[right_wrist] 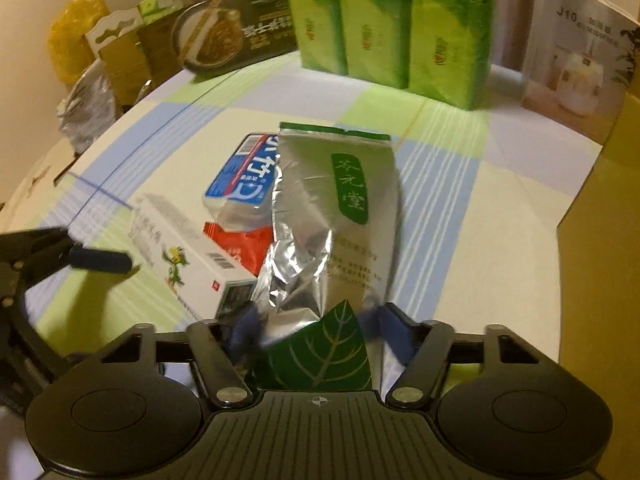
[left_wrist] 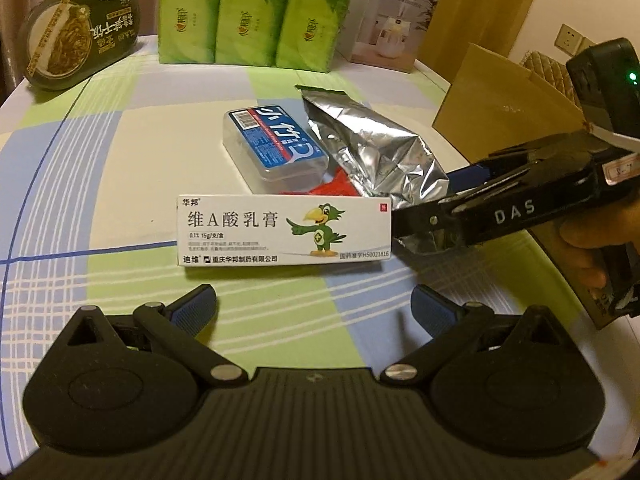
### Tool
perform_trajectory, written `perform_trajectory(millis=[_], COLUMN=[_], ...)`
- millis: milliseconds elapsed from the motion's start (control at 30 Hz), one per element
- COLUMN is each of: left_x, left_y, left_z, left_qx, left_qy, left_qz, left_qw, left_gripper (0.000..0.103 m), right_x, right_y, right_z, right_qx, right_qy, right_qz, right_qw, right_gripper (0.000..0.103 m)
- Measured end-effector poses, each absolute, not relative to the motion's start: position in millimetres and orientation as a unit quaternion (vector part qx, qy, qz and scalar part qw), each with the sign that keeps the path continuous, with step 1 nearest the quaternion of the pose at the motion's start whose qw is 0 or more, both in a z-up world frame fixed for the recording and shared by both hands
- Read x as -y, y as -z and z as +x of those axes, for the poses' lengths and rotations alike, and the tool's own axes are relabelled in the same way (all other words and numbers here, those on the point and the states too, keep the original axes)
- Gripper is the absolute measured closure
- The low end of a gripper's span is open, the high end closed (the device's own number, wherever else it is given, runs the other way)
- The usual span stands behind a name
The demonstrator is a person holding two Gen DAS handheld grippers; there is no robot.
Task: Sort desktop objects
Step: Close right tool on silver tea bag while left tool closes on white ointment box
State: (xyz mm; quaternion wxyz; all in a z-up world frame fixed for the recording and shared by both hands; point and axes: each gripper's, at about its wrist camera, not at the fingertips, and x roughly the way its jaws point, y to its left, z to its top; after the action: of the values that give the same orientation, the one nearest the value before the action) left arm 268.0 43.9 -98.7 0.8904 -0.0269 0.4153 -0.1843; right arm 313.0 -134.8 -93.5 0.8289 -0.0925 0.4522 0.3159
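Right tongs (right_wrist: 316,328) straddle the foil pouch's (right_wrist: 336,216) near end, pads seemingly touching (grip unconfirmed). Left tongs (left_wrist: 314,300) gape, empty, just short of the ointment box (left_wrist: 280,232). Next: clamp, lift.

Red packet (left_wrist: 334,184) mostly hidden under the clear box (left_wrist: 272,148) and silver bag (left_wrist: 376,148), bag's near end behind the right gripper (right_wrist: 312,326), its blue fingers (right_wrist: 242,330) blurred, green tissue packs (left_wrist: 248,12) cut off at the top edge
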Motion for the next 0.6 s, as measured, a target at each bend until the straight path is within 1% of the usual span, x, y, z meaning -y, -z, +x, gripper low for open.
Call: perform_trajectory(millis=[67, 233, 433, 533, 600], left_x=[-44.4, -51.8, -69.1, -75.2, -74.3], left_y=[96.8, 88.9, 86.8, 88.0, 88.3], left_z=[267.5, 264.1, 259.4, 262.8, 265.2], left_qx=[-0.412, -0.412, -0.426, -0.425, -0.420], left_qy=[0.184, 0.181, 0.168, 0.142, 0.129], left_qz=[-0.020, -0.025, -0.118, -0.170, -0.179], left_qw=[0.892, 0.892, 0.881, 0.878, 0.880], left_gripper=[0.001, 0.001, 0.001, 0.001, 0.002], right_x=[135.2, 137.1, 142.1, 147.9, 151.2], right_y=[93.2, 92.9, 89.6, 85.4, 82.1], right_z=[304.2, 275.7, 237.3, 220.5, 212.0], right_qx=[-0.456, -0.463, -0.470, -0.452, -0.435], right_qy=[-0.325, -0.330, -0.323, -0.291, -0.267], right_qz=[-0.098, -0.090, -0.055, -0.052, -0.062], right_qw=[0.823, 0.818, 0.820, 0.842, 0.858], right_gripper=[0.046, 0.049, 0.053, 0.056, 0.058])
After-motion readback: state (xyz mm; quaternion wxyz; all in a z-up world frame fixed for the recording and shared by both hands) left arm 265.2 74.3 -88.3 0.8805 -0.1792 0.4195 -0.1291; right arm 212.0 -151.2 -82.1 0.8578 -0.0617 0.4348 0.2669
